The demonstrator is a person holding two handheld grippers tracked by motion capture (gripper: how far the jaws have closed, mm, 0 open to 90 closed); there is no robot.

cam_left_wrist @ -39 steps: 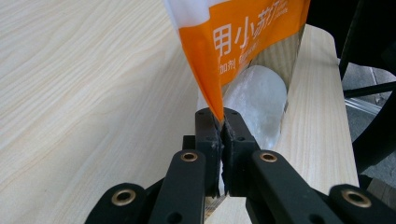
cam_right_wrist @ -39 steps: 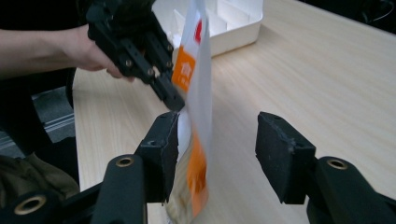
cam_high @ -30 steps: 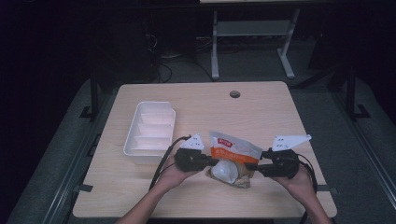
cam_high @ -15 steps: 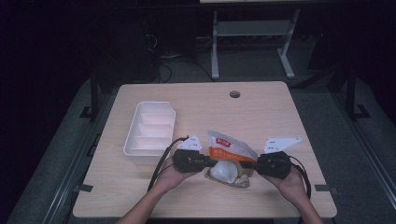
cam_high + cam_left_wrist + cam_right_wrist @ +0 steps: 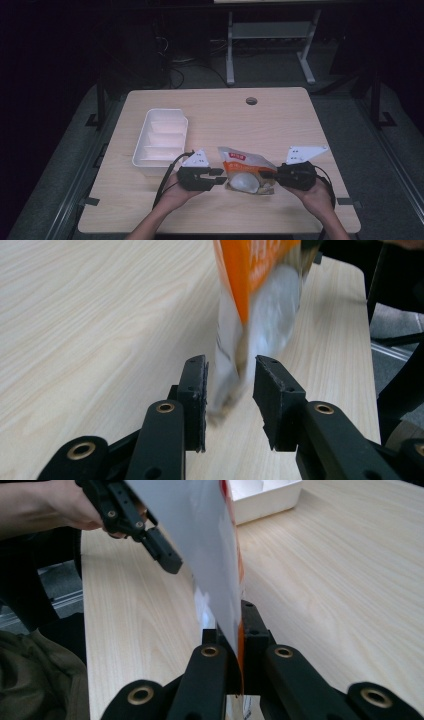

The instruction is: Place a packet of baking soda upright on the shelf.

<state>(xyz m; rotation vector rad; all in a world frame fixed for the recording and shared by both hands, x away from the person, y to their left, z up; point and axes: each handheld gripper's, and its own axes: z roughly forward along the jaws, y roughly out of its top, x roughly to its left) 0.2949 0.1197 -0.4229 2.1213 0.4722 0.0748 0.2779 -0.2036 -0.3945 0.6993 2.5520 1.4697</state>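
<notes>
Bag (image 5: 246,172): orange and white packet near the front edge of the table (image 5: 280,125), between the two grippers.
Right gripper (image 5: 265,175): jaws clamped on the bag's edge, the film pinched flat between them.
Left gripper (image 5: 219,179): jaws apart, the bag's corner between them, blurred.
Tray (image 5: 160,140): white, divided, left of the bag.

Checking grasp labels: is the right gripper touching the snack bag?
Touching. In the right gripper view, the right gripper has its jaws shut on the edge of the snack bag, no gap showing on either side.
</notes>
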